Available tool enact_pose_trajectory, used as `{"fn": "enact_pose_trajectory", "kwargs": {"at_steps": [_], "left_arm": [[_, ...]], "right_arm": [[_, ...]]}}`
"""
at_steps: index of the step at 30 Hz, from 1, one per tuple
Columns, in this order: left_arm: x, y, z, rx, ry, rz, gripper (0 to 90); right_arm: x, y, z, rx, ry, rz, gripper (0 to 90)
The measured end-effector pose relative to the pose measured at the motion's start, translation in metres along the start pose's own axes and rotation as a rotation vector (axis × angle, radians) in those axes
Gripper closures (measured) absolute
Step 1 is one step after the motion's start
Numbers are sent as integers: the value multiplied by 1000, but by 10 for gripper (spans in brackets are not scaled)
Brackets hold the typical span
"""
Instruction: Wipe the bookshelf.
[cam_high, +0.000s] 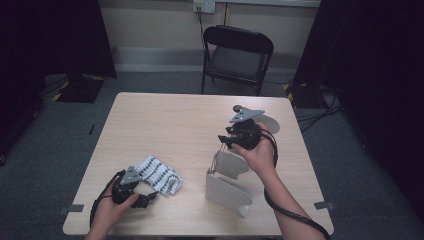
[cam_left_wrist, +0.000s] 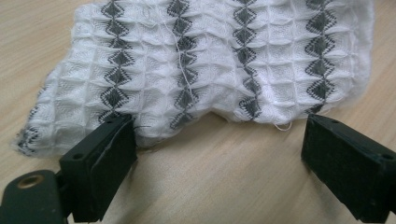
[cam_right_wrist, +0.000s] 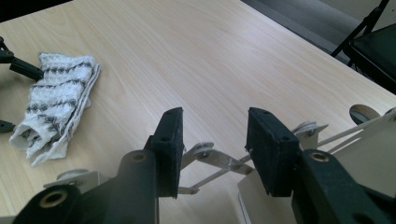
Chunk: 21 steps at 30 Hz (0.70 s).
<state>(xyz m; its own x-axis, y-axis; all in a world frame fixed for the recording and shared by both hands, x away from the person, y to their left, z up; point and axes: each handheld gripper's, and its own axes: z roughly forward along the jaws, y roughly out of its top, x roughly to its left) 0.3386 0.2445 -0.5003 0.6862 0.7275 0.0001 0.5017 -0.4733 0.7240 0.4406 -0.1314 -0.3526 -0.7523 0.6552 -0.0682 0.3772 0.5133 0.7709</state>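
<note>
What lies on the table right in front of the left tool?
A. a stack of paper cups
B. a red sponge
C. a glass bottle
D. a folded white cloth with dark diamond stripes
D: the white cloth with dark diamond stripes lies flat on the table, just ahead of the open left tool.

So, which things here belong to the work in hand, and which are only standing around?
In the work:
- folded cloth, at the open left gripper
- white metal rack, under the open right gripper

Standing around:
- black folding chair behind the table
- wall socket
</note>
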Motion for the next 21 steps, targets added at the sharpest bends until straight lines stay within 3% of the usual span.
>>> {"fn": "enact_pose_trajectory", "kwargs": {"at_steps": [8,15,21], "left_arm": [[-1,0,1,-5,1,-8,96],[-1,0,1,-5,-1,-6,96],[0,0,1,-4,-2,-5,96]], "right_arm": [[2,-11,5,19,11,21,592],[5,-10,9,17,5,22,581],[6,-8,16,8,4,20,649]]}}
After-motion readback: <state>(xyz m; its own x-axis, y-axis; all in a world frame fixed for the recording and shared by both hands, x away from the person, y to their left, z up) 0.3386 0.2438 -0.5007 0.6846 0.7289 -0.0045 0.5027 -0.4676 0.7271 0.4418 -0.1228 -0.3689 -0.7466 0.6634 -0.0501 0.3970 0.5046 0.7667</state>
